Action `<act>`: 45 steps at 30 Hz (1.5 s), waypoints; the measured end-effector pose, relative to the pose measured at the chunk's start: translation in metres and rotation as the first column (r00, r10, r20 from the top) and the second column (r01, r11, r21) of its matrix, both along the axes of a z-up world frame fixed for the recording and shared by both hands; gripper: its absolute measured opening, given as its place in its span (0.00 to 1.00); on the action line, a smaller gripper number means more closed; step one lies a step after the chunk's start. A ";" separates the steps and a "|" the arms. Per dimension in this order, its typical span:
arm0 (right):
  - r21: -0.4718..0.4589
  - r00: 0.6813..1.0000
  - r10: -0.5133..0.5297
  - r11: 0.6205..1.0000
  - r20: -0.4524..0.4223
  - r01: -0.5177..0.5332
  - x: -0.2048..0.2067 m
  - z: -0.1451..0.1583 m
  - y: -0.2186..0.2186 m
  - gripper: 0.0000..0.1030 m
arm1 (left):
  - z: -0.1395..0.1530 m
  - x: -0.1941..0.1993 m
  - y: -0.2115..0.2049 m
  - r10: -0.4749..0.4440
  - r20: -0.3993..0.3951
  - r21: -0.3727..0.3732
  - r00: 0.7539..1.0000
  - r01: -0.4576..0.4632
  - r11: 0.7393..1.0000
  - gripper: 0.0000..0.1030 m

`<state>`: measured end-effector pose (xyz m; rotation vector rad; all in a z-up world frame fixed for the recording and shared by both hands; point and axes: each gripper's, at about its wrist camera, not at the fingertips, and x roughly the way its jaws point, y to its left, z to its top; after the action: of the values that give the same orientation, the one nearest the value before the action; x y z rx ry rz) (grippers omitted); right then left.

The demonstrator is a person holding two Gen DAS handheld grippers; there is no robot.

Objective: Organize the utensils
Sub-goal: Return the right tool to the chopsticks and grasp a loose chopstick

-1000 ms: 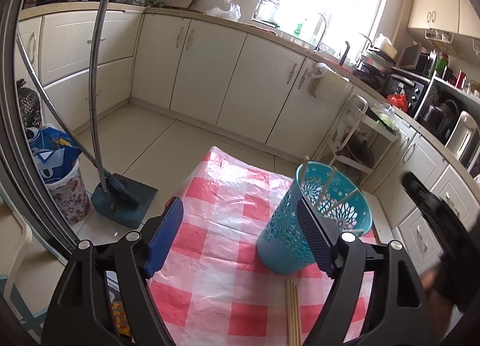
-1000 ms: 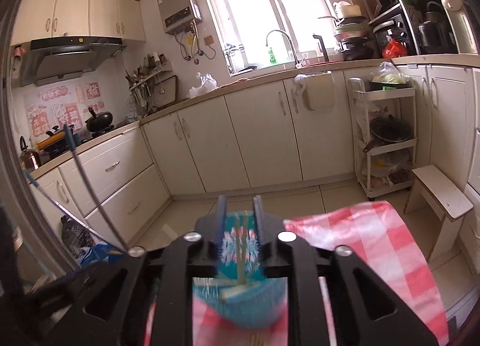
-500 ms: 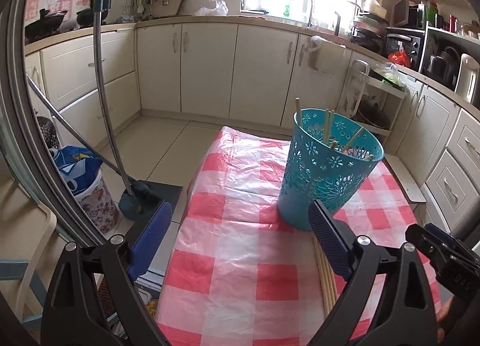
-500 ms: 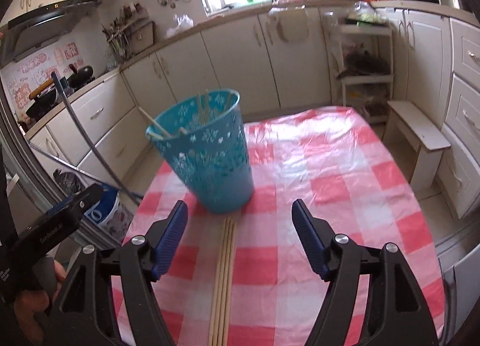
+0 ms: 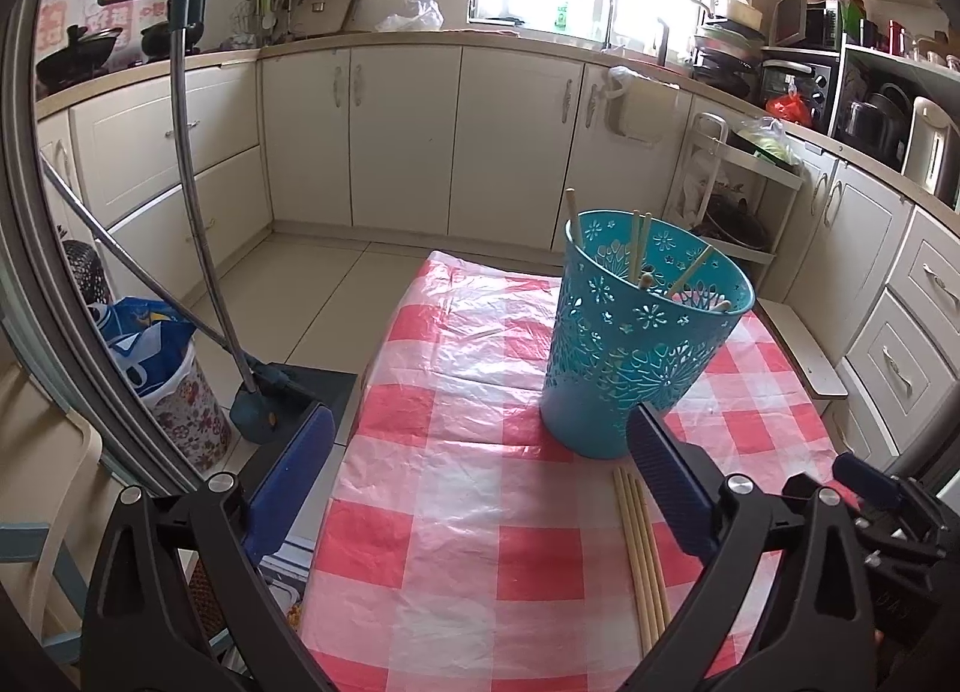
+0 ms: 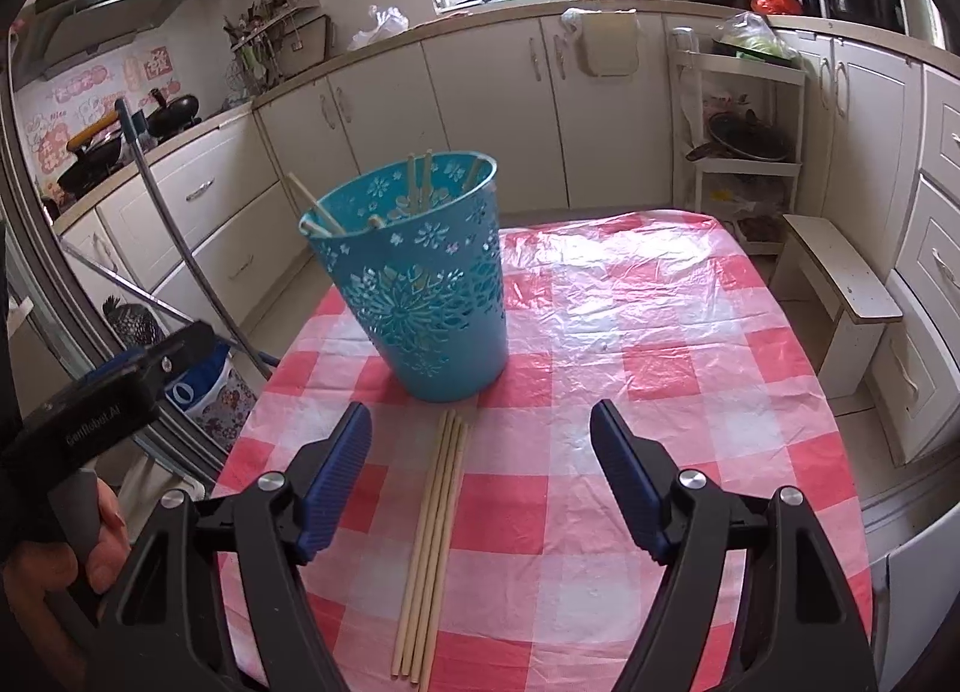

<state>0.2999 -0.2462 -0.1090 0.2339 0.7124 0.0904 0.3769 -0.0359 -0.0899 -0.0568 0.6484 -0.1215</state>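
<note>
A teal perforated holder [image 6: 420, 284] stands upright on the red-and-white checked table [image 6: 660, 368], with several wooden chopsticks [image 6: 417, 182] inside. More chopsticks [image 6: 435, 536] lie side by side on the cloth just in front of it. My right gripper [image 6: 480, 440] is open and empty, hovering above the lying chopsticks. In the left wrist view the holder [image 5: 636, 332] sits at centre right and the lying chopsticks [image 5: 642, 548] lie near my right fingertip. My left gripper [image 5: 474, 446] is open and empty, over the table's left part.
A broom and dustpan [image 5: 264, 392] lean beside the table's left edge, next to a floral bin [image 5: 174, 386]. A small wooden stool [image 6: 840, 284] stands right of the table. Kitchen cabinets [image 5: 456, 140] line the back. The left gripper body [image 6: 108, 404] shows at left.
My right gripper has opened and pulled back from above the holder to over the lying chopsticks. Both views have settled lower and further back from the holder.
</note>
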 end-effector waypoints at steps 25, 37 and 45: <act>-0.032 0.967 0.095 0.994 -0.235 -0.105 0.048 -0.072 0.025 0.35 | -0.017 0.029 -0.004 -0.004 -0.095 0.022 0.995 0.006 1.000 0.92; -0.073 0.958 0.108 0.989 -0.265 -0.131 0.050 -0.084 0.033 0.30 | -0.019 0.029 -0.003 -0.002 -0.111 0.021 0.994 0.004 1.000 0.92; -0.132 0.956 0.103 0.981 -0.273 -0.143 0.051 -0.087 0.038 0.23 | -0.021 0.030 -0.004 -0.005 -0.117 0.027 0.993 0.008 1.000 0.92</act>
<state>0.3508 -0.2079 -0.1961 0.0558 0.9967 0.1256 0.4067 -0.0402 -0.1113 -0.0359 0.7674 -0.1160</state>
